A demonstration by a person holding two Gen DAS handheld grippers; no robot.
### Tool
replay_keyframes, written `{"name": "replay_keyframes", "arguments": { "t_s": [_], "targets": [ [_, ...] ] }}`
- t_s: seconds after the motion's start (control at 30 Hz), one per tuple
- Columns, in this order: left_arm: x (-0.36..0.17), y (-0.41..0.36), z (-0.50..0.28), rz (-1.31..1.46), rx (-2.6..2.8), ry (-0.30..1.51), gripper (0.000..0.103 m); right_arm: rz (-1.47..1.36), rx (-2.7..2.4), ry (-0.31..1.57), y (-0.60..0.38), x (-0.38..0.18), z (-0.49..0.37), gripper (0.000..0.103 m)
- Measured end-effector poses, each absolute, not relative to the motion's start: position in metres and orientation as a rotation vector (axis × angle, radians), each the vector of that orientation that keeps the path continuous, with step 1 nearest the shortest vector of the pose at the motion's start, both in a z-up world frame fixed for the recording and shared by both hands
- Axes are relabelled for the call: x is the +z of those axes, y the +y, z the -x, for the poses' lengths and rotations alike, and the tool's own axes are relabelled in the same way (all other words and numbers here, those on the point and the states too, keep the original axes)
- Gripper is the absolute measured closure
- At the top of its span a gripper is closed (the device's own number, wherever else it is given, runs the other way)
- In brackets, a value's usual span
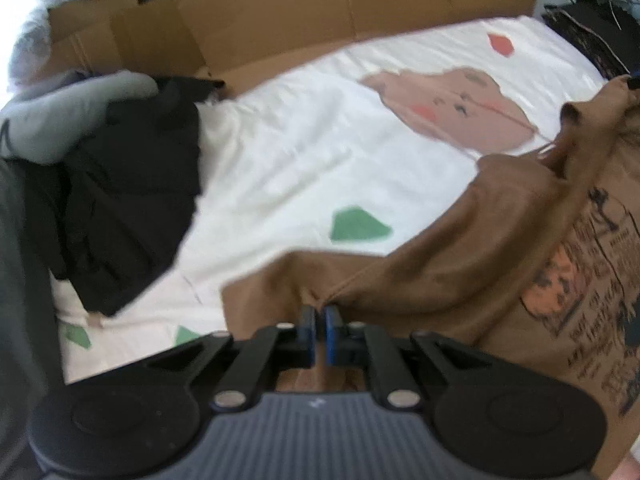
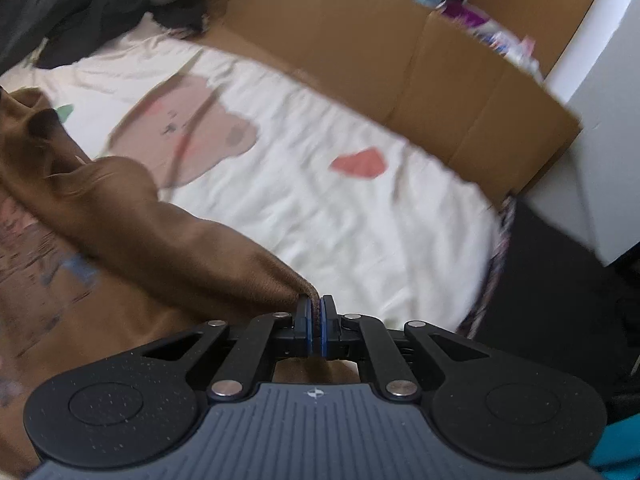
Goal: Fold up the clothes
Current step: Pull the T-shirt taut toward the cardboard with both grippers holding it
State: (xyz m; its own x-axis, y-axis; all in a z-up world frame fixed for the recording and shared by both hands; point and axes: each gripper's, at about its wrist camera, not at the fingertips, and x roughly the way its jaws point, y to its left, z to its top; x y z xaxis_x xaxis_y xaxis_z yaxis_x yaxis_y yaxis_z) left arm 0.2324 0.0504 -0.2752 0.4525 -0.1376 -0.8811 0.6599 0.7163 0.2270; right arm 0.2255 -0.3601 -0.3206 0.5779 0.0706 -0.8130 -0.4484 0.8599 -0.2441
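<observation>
In the left wrist view a heap of dark clothes (image 1: pixel 120 200) fills the left side on the white sheet (image 1: pixel 288 152). At bottom centre the left gripper (image 1: pixel 319 312) is clamped on the brown shirt (image 1: pixel 460 240), which spreads rightward. The right gripper (image 2: pixel 316 304) pinches another shirt edge; cardboard (image 2: pixel 400 60) stands behind.

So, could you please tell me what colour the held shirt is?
Brown shirt, with an orange-and-black print; clearest in the left wrist view.

A T-shirt (image 1: pixel 460 248) lay on the bed sheet (image 1: pixel 288 152), on the right in the left view. A pile of clothes (image 1: pixel 120 200) sat far to its left. Cardboard (image 1: pixel 340 8) stood behind the sheet.
</observation>
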Motion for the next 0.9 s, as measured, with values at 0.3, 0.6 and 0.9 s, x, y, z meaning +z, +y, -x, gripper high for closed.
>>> {"name": "replay_keyframes", "arguments": {
  "t_s": [0.3, 0.6, 0.9],
  "targets": [
    [-0.268, 0.039, -0.278, -0.602, -0.496, 0.881, 0.098, 0.485, 0.220, 0.829, -0.361, -0.312, -0.271, 0.101],
    [-0.287, 0.023, -0.331, -0.621, -0.458, 0.829, 0.099, 0.517, 0.174, 0.804, -0.356, -0.334, -0.324, 0.101],
    [-0.317, 0.011, -0.367, -0.650, -0.387, 0.843, 0.099, 0.571, 0.167, 0.818, -0.345, -0.370, -0.376, 0.101]
  ]
}}
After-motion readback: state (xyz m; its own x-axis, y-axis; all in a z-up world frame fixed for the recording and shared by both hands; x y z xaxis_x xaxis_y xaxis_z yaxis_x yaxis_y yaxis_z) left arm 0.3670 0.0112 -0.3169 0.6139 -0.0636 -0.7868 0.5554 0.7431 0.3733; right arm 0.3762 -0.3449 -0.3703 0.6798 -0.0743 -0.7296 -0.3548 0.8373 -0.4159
